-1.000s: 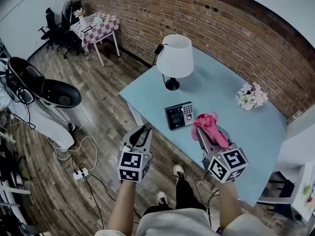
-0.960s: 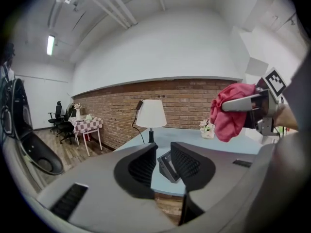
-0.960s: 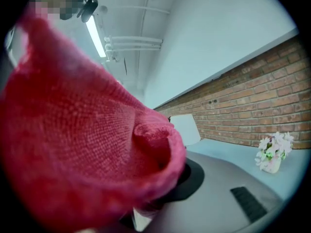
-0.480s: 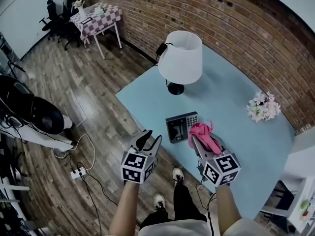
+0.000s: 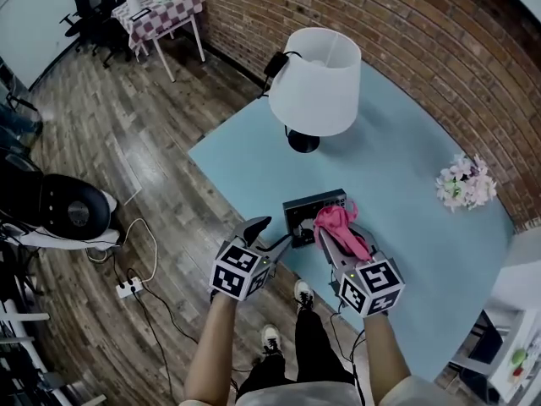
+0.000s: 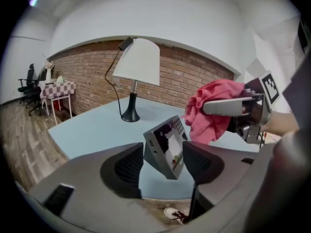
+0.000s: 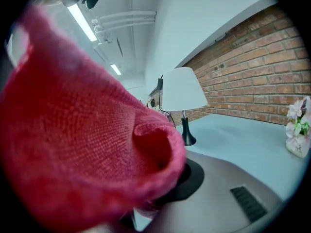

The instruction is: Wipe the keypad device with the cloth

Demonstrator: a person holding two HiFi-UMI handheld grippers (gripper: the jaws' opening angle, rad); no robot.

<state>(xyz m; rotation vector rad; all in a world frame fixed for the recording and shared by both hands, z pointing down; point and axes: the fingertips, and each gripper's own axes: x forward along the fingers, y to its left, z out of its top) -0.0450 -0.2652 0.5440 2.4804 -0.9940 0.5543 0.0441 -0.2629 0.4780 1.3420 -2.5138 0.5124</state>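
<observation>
The dark keypad device point(image 5: 308, 205) stands tilted near the front edge of the light blue table point(image 5: 397, 155). My left gripper point(image 5: 275, 232) is at its near left corner, and its jaws have just been opening. In the left gripper view the keypad device point(image 6: 166, 144) shows in the gap just beyond the left gripper point(image 6: 163, 163), with neither pad pressing on it. My right gripper point(image 5: 336, 245) is shut on a pink cloth point(image 5: 336, 224) that hangs over the device's right end. That cloth point(image 7: 82, 130) fills most of the right gripper view.
A white-shaded lamp point(image 5: 314, 83) stands behind the device, and a small bunch of flowers point(image 5: 463, 184) sits at the far right. The table's front edge runs just under both grippers. Below are my shoes point(image 5: 303, 293), a power strip point(image 5: 128, 288) and a dark chair point(image 5: 59, 205).
Both grippers have come down and forward to the keypad device at the table's edge. The left jaws have spread wider. The cloth has stayed in the right gripper.
</observation>
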